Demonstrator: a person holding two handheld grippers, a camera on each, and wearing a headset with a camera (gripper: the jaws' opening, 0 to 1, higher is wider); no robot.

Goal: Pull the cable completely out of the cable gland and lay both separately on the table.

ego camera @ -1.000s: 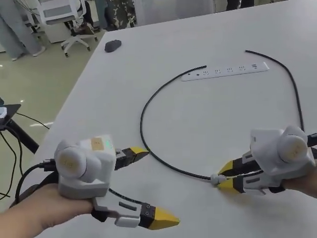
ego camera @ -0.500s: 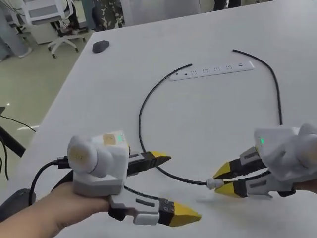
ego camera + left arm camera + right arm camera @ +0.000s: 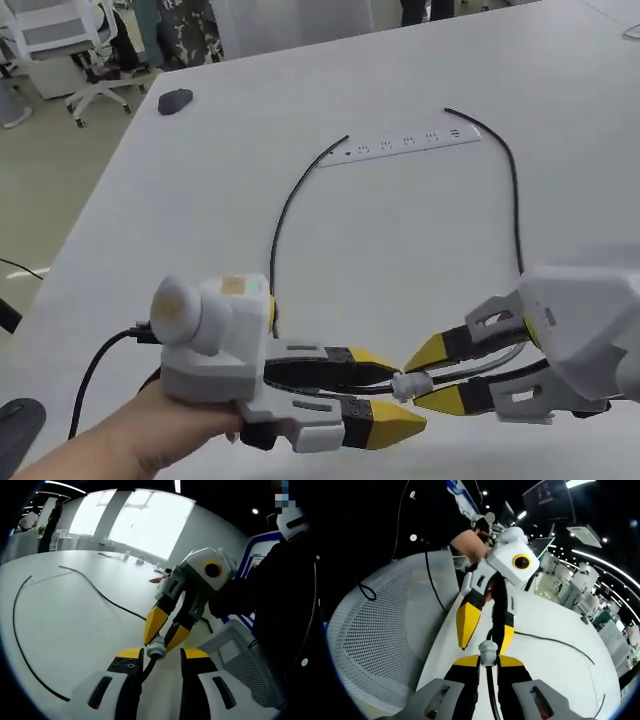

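The left claw (image 3: 400, 393) stands apart, its jaws bracketing the black cable (image 3: 285, 215) right at the white cable gland (image 3: 156, 650), apparently ready to take the cable for the pull. Opposite, tip to tip, the right claw (image 3: 488, 661) is clamped on the gland as the anchor. The cable's slack loops lie on the surface (image 3: 420, 240) beyond both claws.

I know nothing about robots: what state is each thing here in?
Left claw: open, jaws either side of the thin black cable.
Right claw: shut on that cable, behind the small white plastic cable gland.
Cable: threaded through the gland, rest looped on the white table.
Gland: on the cable, between both claws' tips.
Long white power strip: lying flat.
Dark computer mouse: lying idle.
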